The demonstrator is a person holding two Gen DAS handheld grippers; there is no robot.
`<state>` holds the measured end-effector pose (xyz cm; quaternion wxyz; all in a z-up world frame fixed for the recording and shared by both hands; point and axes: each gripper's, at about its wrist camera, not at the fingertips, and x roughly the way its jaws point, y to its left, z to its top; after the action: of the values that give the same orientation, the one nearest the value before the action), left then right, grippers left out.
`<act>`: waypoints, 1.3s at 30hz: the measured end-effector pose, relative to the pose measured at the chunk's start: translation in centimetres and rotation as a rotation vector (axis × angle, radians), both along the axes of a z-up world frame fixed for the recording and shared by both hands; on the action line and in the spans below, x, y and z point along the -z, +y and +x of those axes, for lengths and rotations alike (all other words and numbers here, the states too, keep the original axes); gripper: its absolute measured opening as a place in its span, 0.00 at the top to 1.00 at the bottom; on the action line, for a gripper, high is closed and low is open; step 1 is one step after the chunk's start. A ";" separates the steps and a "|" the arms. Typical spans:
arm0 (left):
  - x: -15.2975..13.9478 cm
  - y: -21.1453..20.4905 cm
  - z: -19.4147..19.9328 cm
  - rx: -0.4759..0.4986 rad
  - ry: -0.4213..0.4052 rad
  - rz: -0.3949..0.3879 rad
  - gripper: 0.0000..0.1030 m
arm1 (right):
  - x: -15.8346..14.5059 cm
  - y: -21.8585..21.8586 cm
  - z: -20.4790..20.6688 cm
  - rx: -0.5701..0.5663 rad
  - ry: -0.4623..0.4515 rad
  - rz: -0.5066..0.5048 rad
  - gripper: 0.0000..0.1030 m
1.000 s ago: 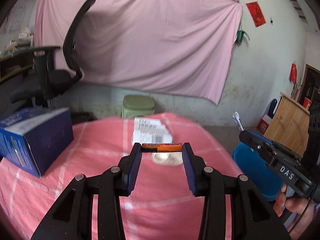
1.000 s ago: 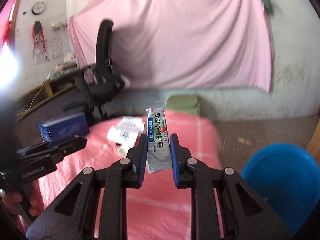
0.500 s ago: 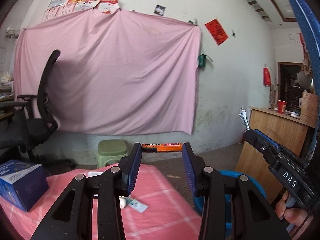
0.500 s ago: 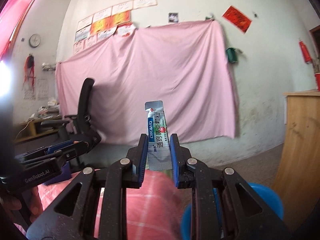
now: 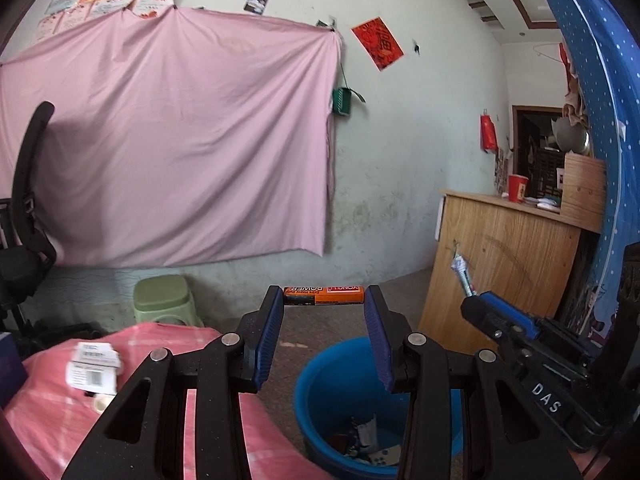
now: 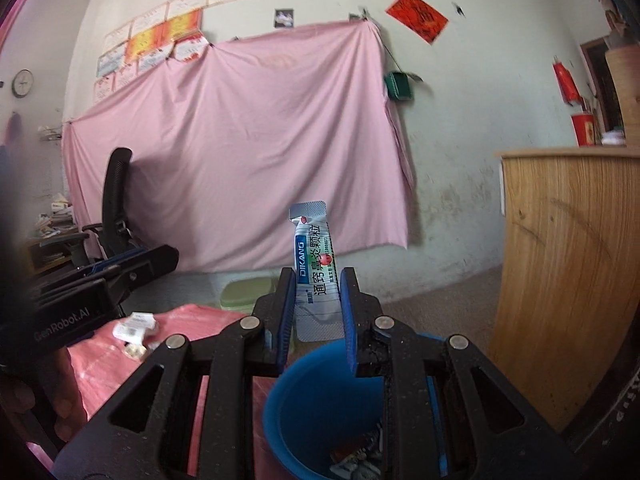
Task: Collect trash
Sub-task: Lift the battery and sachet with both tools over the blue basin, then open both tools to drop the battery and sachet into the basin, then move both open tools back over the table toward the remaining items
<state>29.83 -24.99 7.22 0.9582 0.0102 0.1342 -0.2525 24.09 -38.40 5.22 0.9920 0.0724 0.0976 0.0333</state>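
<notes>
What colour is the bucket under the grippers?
Blue; the bucket shows best in the left wrist view.

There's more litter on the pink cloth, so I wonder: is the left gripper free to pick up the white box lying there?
Probably not yet. The left gripper is shut on an orange battery above the blue bucket, so its jaws are occupied. The white box lies uncovered on the pink cloth; dropping the battery first would likely free it.

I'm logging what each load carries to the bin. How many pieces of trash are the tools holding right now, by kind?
Batteries: 1, the orange-and-black battery in the left tool
Sachets: 1, the medicine sachet in the right tool
Total: 2
</notes>
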 end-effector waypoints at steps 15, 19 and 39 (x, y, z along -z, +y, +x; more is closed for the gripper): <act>5.2 -5.9 6.3 0.093 0.361 0.038 0.65 | 4.5 -4.4 3.9 0.056 0.261 0.095 0.58; 6.1 -6.1 7.4 0.089 0.435 0.031 0.65 | 5.6 -4.6 4.7 0.058 0.309 0.104 0.57; 6.0 -2.7 6.8 -0.032 0.386 0.027 0.57 | 5.1 -4.4 5.0 0.063 0.300 0.108 0.56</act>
<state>36.63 -27.71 1.27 0.9184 -0.0277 0.3189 -0.2326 29.09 -42.78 0.10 0.9615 0.1328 0.2405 -0.0039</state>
